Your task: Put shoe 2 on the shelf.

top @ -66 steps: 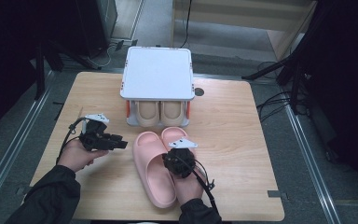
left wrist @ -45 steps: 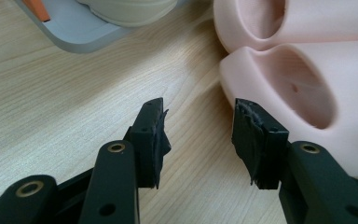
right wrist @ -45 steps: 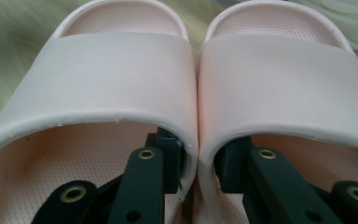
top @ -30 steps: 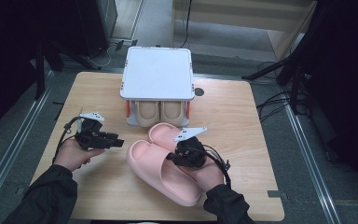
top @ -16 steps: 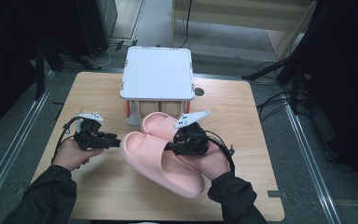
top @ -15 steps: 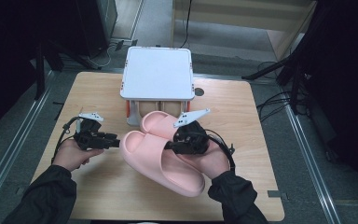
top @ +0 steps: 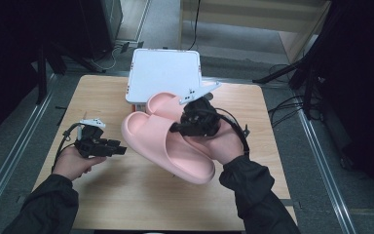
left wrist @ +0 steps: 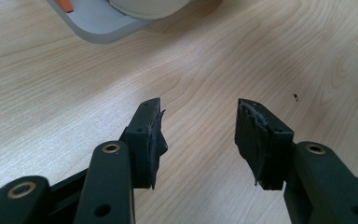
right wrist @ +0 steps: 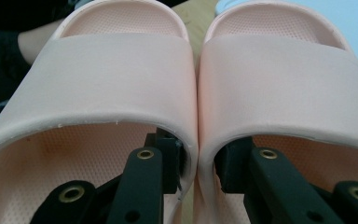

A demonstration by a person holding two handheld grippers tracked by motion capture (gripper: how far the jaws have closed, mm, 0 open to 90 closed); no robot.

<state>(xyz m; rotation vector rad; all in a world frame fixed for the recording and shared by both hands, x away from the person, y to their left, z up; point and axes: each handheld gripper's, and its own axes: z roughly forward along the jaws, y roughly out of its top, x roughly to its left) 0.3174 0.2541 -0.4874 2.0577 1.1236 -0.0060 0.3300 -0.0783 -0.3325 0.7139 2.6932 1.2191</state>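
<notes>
A light wooden table (top: pixel 126 195) stands on grey floor (top: pixel 321 195) amid dark surroundings.

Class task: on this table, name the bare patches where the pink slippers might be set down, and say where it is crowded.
Bare wood lies along the table near edge between the two sleeves, and on the right side beyond the right claw. It is crowded mid-table, where the pink slippers overhang the white rack, and near the left claw.
</notes>
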